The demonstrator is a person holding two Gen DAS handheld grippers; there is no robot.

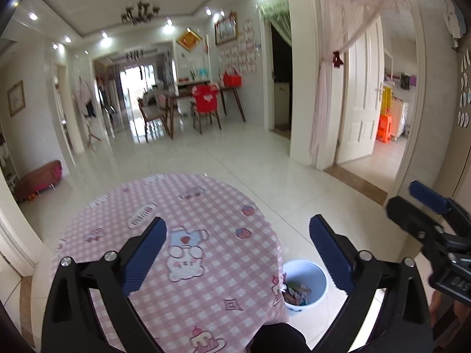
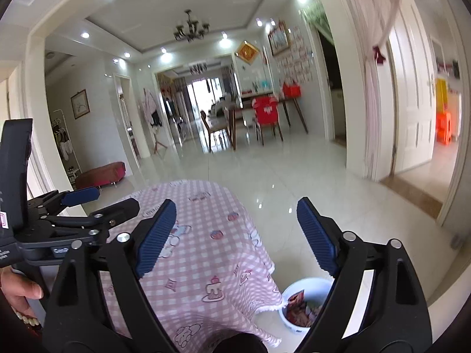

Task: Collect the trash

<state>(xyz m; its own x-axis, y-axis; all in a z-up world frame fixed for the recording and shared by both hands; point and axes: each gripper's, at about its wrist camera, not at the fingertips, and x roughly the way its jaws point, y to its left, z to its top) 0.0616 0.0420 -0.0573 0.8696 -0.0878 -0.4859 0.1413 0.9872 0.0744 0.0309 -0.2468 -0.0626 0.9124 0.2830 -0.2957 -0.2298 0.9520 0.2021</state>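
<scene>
Left gripper [image 1: 238,253] and right gripper [image 2: 236,236]: jaws wide, empty. Trash [image 2: 300,309] lies in the bin [image 2: 306,284] below the table's [image 2: 206,253] right edge, outside both jaws.

Bright ceiling spotlights [image 1: 106,41], floor glare, fisheye-warped edges.

A pink-and-white checked tablecloth [image 1: 182,229] with cartoon prints, a pale blue bin [image 1: 316,276], seemingly colourful wrappers [image 2: 297,309].

tables: 1 [image 1: 176,206] | bins: 1 [image 1: 319,282] | grippers: 2 [image 1: 238,253]
</scene>
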